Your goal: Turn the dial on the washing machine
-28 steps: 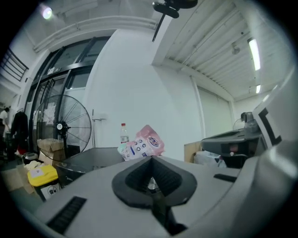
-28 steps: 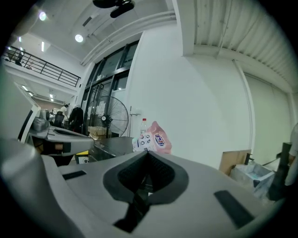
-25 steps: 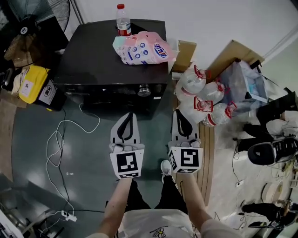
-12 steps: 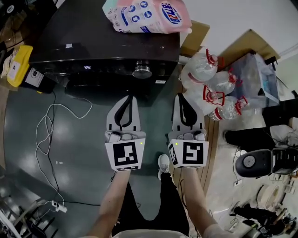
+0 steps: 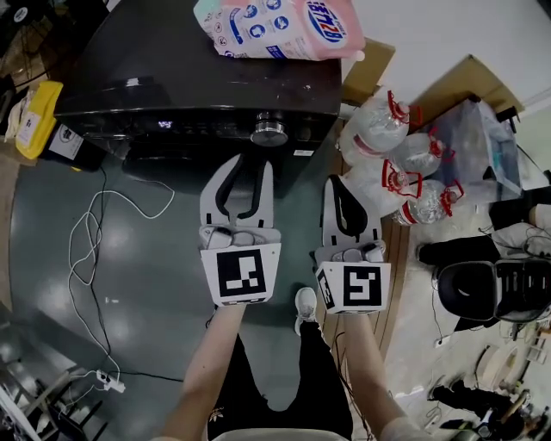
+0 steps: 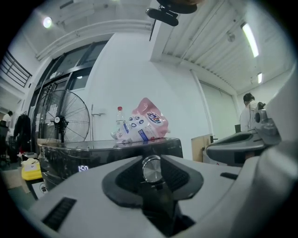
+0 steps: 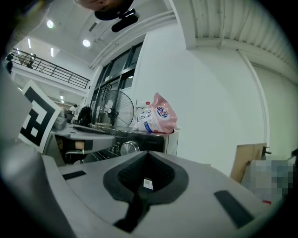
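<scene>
The black washing machine point(image 5: 172, 77) fills the top of the head view, its silver dial point(image 5: 269, 129) on the front edge. My left gripper point(image 5: 252, 164) hangs just short of the dial; its jaws are opening and nothing is between them. Along those jaws the dial point(image 6: 152, 168) shows in the gap, straight ahead of the left gripper point(image 6: 151, 159). My right gripper point(image 5: 337, 179) is shut and empty, to the right of the dial and level with the machine's right corner. From the right gripper point(image 7: 148, 152) the dial point(image 7: 129, 148) lies ahead to the left.
A pink detergent bag point(image 5: 280, 26) lies on the machine's top, a bottle point(image 6: 120, 122) beside it. Several water jugs point(image 5: 405, 172) and cardboard crowd the floor to the right. A white cable point(image 5: 103, 250) trails on the floor at left, near a yellow container point(image 5: 34, 116).
The view and both grippers have moved closer to the machine's front. The left jaws, together before, now stand apart. The right gripper stays shut.
</scene>
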